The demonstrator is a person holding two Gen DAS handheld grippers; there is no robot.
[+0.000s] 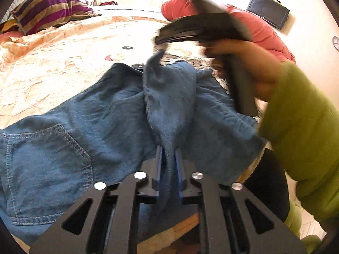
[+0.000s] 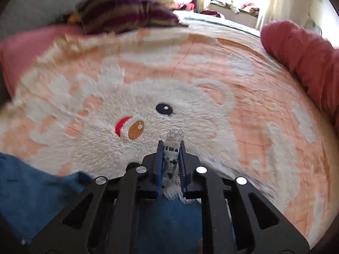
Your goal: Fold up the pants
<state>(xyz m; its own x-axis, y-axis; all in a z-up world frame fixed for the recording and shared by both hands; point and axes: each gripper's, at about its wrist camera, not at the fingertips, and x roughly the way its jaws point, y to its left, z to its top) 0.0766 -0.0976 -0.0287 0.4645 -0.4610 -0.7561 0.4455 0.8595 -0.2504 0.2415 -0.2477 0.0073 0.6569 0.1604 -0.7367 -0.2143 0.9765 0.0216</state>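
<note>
Blue denim pants: spread on a peach bear-print blanket on a bed. Left gripper: jaws clamped on a raised fold of the denim. Right gripper: jaws clamped on a white lace trim at the pants' edge. Striped cushion: far side of bed.

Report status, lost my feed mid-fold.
Left gripper shut on blue pants. Right gripper shut on their white lace hem. Nothing blocking on bear blanket.
</note>
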